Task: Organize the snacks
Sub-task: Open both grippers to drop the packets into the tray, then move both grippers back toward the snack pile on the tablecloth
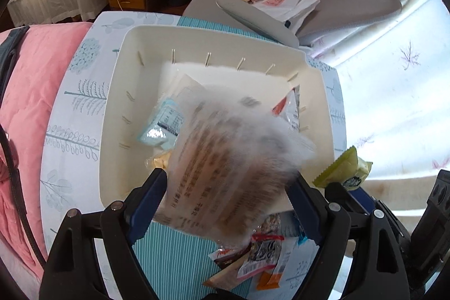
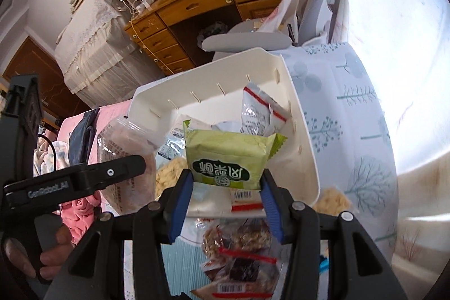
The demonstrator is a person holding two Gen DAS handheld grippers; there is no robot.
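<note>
Snacks are split around the white bin (image 1: 112,114): several packets already lie inside it, and a loose heap (image 1: 253,257) sits just outside its near wall on the striped cloth (image 1: 174,257).

My left gripper (image 1: 229,184) stands wide, with a large clear bag of brownish snacks (image 1: 225,159) between its blue pads, hanging over the bin's near edge. The bag is smeared with motion blur, so I cannot tell whether the pads press on it. My worry: if it is loose, it could drape over the near wall and slide back onto the heap instead of landing inside.

My right gripper (image 2: 227,187) is about half closed on a green packet (image 2: 227,156), both pads against its sides, held above the bin's near rim. It is puffy and slick, with crimped ends and dark printed characters; I judge that a light squeeze could let it pop free.

The smaller packets in the heap show red strips and barcodes.
</note>
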